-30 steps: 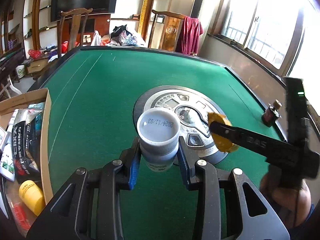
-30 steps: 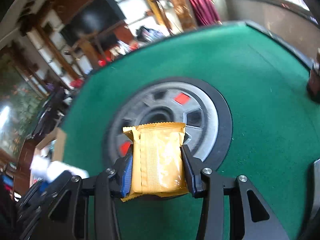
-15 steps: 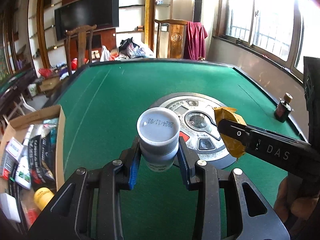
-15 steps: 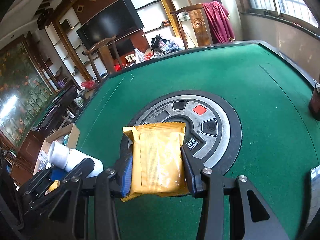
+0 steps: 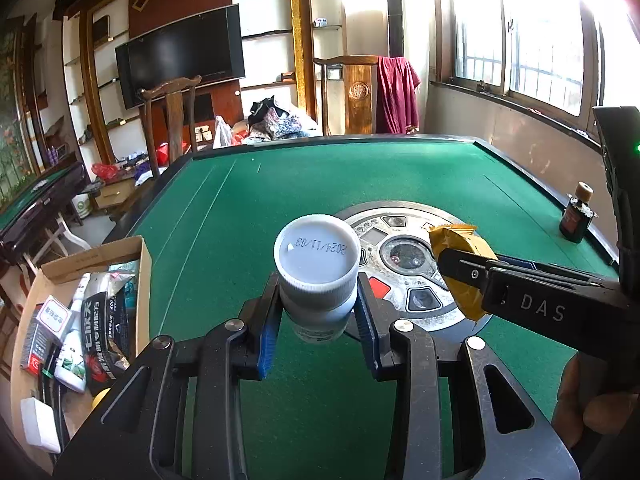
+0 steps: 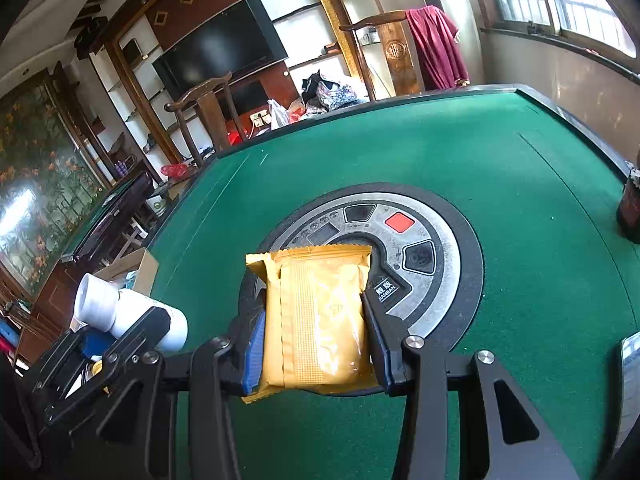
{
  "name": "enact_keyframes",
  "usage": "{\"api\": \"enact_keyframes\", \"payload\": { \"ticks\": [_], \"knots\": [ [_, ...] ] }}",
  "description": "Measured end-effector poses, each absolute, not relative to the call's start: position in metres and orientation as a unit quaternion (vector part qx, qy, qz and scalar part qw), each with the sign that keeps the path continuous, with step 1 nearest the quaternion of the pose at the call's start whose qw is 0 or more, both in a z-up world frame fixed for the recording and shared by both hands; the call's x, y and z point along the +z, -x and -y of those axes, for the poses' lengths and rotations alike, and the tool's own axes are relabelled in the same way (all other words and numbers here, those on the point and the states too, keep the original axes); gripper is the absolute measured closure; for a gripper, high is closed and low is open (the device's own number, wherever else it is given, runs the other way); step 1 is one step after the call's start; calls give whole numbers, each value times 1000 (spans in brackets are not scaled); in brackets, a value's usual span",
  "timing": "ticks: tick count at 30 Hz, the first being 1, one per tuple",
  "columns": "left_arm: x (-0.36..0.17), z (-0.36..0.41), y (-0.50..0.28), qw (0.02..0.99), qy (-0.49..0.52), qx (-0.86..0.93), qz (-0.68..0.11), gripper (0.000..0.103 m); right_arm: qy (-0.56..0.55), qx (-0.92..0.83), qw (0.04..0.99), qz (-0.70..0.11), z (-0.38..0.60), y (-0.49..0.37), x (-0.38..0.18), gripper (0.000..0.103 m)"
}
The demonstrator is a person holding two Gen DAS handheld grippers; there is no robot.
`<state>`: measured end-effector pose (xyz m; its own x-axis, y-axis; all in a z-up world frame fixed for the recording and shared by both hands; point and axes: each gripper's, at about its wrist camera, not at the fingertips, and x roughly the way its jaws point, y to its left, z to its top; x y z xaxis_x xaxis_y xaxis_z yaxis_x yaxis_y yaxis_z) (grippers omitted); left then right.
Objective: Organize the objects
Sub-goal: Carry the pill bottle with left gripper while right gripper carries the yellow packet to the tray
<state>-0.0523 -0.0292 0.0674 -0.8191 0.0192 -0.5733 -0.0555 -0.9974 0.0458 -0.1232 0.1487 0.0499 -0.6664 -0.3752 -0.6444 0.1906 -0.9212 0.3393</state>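
Two hand-held grippers hang side by side above the near edge of a green felt-topped table [image 5: 304, 184], each with a load. The left gripper [image 5: 318, 316] is narrowed onto a white plastic bottle with a ribbed screw cap [image 5: 317, 276]; its blue-padded fingers [image 5: 267, 336] press the bottle's body just under the cap, and the bottle is clear of the felt, cap towards the camera. The right gripper [image 6: 314, 340] is clamped on the two long sides of a flat mustard-yellow foil snack packet [image 6: 320, 312], held upright with its crimped top edge uppermost — it hangs over the near rim of the round grey-and-black control panel [image 6: 432, 240] set in the table's centre. From the left wrist camera, the packet [image 5: 456, 248] and the right gripper [image 5: 468, 268] sit just beside the bottle, apart from it.

An open brown cardboard box [image 5: 146, 256] of packets and tubes stands off the table's left edge, below the felt. A small dark glass bottle with a cork-coloured stopper [image 5: 576, 216] stands near the right edge. The rest of the felt — far half, left side and far corners — lies bare out to the raised dark rim [image 5: 360, 142].
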Motion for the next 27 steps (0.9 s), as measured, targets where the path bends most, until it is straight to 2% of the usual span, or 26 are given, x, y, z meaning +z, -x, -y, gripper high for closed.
{"api": "enact_keyframes", "payload": {
  "ticks": [13,27],
  "knots": [
    [70,22,50,10,288,957,-35,69,-373,-906,158,121,-145,119,52,59],
    [80,46,9,-18,273,962,4,69,-356,-912,172,113,-138,110,61,59]
  ]
}}
